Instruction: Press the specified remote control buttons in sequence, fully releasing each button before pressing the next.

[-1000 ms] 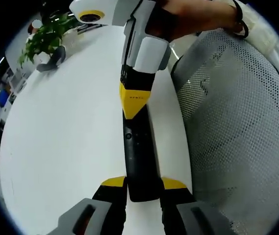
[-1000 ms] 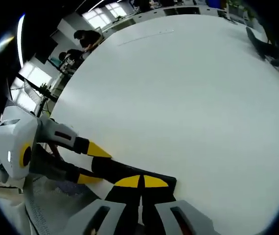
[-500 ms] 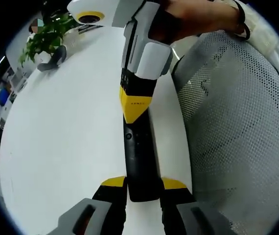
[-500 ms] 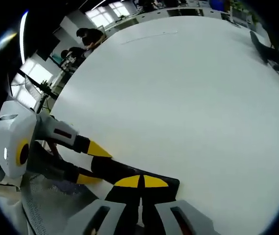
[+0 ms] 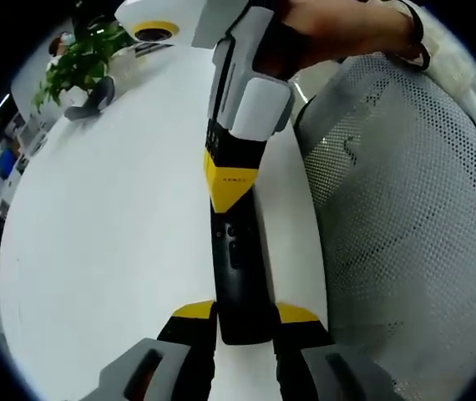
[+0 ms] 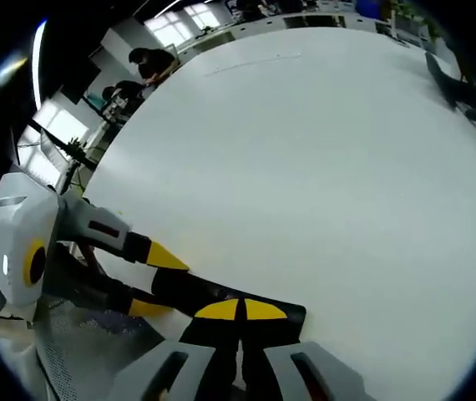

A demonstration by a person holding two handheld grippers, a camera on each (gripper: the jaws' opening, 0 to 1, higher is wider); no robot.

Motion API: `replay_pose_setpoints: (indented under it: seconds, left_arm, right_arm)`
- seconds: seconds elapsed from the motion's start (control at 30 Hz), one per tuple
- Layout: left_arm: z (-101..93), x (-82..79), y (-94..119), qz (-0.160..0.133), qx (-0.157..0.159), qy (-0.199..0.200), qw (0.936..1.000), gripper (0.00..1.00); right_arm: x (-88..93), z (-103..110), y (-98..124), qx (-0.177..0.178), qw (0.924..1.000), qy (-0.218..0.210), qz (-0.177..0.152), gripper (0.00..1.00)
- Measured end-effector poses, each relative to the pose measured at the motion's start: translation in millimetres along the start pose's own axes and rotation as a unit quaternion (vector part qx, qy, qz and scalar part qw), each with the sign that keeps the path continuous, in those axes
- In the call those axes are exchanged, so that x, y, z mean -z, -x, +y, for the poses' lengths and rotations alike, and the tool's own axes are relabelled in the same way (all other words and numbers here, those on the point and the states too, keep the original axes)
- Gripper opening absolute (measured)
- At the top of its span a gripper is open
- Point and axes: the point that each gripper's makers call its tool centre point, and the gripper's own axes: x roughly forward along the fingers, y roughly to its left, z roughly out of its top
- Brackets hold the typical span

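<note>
Left gripper view: the left gripper (image 5: 244, 322) pinches the near end of the black remote control (image 5: 238, 276) at the white table (image 5: 113, 217) edge; 2 buttons show. The right gripper (image 5: 232, 188), jaws pressed together, touches its far end; tip lettering unreadable. Beside: mesh chair (image 5: 405, 217), plant (image 5: 75, 63).

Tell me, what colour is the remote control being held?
Black. The remote control shows best in the left gripper view, clamped between yellow-tipped fingers.
</note>
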Motion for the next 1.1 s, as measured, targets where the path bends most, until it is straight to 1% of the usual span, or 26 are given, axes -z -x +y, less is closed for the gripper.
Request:
replay_pose_setpoints:
  seconds: [0.23, 0.3, 0.37, 0.47, 0.7, 0.87, 1.1]
  left_arm:
    - [-0.3, 0.1, 0, 0.002, -0.002, 0.002, 1.0, 0.26]
    - [-0.4, 0.0, 0, 0.005, -0.002, 0.002, 1.0, 0.26]
    - [-0.8, 0.0, 0, 0.009, -0.002, 0.0, 1.0, 0.25]
    - [-0.9, 0.3, 0, 0.01, -0.002, 0.001, 0.9999, 0.25]
    - [-0.8, 0.3, 0, 0.015, -0.002, -0.001, 0.9999, 0.26]
    - [-0.8, 0.3, 0, 0.013, -0.003, 0.001, 0.9999, 0.25]
    - [-0.7, 0.3, 0, 0.013, -0.004, 0.002, 0.9999, 0.25]
  right_arm:
    - [0.5, 2, 2, 0.004, 0.9997, 0.015, -0.019, 0.0]
    - [-0.3, 2, 2, 0.003, 0.9997, 0.015, -0.021, 0.0]
    - [1.4, 2, 4, 0.002, 0.9998, 0.013, -0.014, 0.0]
    - [-1.0, 5, 7, -0.004, 0.9997, 0.014, -0.021, 0.0]
    - [3.2, 13, 8, -0.024, 0.9997, 0.001, -0.008, 0.0]
    - [6.7, 16, 4, -0.03, 0.9996, 0.003, 0.0, 0.0]
    - [8.8, 14, 1, -0.025, 0.9996, 0.004, 0.008, 0.0]
